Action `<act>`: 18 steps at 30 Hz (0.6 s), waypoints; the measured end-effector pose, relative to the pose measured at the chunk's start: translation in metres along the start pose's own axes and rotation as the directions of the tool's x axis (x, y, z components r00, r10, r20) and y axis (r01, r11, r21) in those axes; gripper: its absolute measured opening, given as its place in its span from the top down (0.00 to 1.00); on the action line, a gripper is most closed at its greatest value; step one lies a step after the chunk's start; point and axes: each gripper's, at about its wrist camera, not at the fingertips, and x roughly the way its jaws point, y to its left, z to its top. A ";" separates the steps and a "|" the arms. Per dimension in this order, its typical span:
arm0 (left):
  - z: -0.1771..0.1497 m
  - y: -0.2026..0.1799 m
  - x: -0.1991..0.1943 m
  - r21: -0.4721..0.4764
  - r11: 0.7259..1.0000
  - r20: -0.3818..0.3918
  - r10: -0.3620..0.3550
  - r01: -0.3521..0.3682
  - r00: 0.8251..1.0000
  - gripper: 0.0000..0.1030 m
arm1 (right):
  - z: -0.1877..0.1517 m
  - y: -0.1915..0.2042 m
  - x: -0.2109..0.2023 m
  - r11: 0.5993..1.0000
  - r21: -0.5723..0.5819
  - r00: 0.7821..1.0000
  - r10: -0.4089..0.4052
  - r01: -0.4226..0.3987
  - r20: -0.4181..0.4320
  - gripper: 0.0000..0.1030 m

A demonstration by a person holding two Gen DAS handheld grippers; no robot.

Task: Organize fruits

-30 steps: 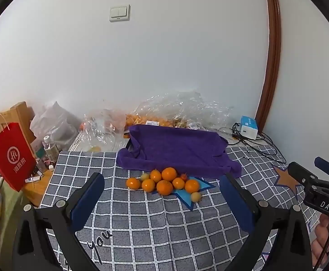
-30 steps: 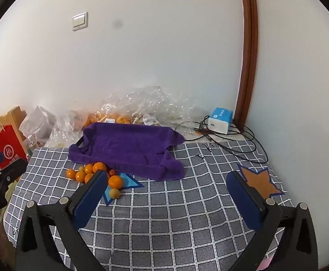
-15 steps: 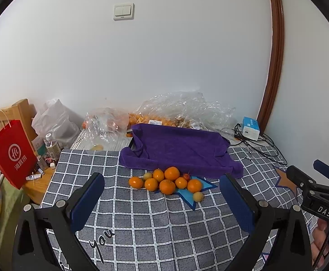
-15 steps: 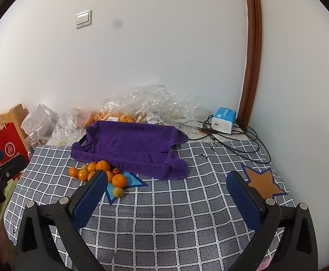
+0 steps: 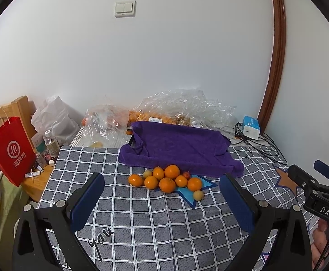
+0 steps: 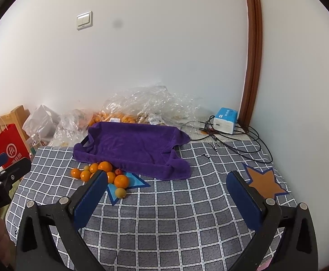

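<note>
The left gripper (image 5: 162,201) and right gripper (image 6: 166,195) both hover wide open and empty over the checked cloth (image 5: 141,221). Ahead of the left gripper, between its fingers, lies the cluster of oranges (image 5: 166,178); in the right wrist view the cluster sits ahead-left, partly behind the left finger (image 6: 89,198). Just beyond lies a purple towel (image 5: 180,146), then plastic bags (image 5: 187,106). Only the right wrist view shows the orange star (image 6: 263,180) whole.

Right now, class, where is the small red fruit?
In the left view, the small red fruit sits mid-table among the oranges, just before the purple towel's front edge.
</note>
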 end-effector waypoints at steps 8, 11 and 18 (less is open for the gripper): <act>0.001 0.003 -0.002 -0.011 1.000 0.007 0.001 -0.001 1.000 0.00 | 0.001 0.001 0.004 1.000 -0.001 1.000 0.007 -0.007 -0.003 0.00; -0.001 0.004 -0.002 -0.011 1.000 0.008 0.003 -0.003 1.000 0.00 | -0.002 0.002 0.005 1.000 -0.002 1.000 0.009 -0.009 -0.002 0.00; -0.002 0.008 -0.005 -0.020 1.000 0.012 0.001 -0.001 1.000 0.00 | -0.004 0.005 0.004 1.000 -0.006 1.000 0.012 -0.012 0.000 0.00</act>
